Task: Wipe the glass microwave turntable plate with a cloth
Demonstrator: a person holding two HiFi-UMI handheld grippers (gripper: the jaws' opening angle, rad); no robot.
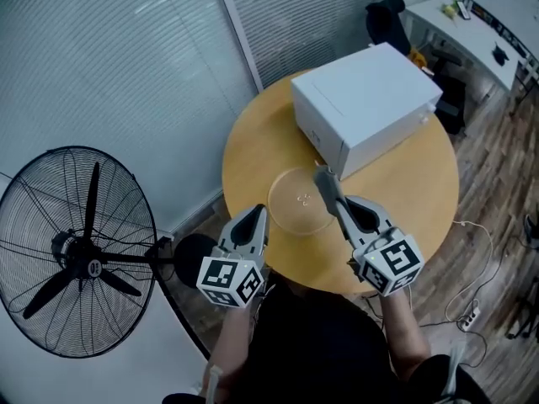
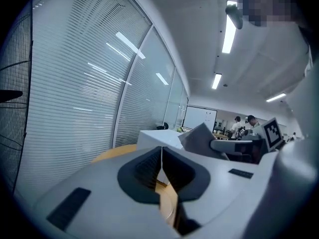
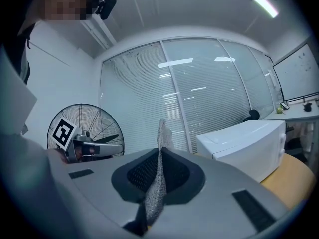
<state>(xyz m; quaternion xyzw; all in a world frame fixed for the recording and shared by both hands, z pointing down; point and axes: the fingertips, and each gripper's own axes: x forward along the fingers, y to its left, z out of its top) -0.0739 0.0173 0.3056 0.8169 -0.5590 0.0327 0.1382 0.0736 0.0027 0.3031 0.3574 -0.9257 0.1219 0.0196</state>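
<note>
The clear glass turntable plate (image 1: 296,202) lies flat on the round wooden table (image 1: 253,154), in front of the white microwave (image 1: 366,103). My right gripper (image 1: 341,212) hovers over the plate's right edge, shut on a grey mesh cloth (image 1: 325,183) that sticks out past its tips. In the right gripper view the cloth (image 3: 160,133) stands pinched between the jaws of that gripper (image 3: 159,169). Over the table's near-left rim, just left of the plate, my left gripper (image 1: 256,215) is held with its jaws shut and nothing between them, which the left gripper view confirms for this gripper (image 2: 161,157).
A large black floor fan (image 1: 76,251) stands left of the table, by a glass wall with blinds (image 1: 126,66). A desk with small items (image 1: 472,23) and a dark chair are at the back right. Cables and a power strip (image 1: 468,316) lie on the wooden floor.
</note>
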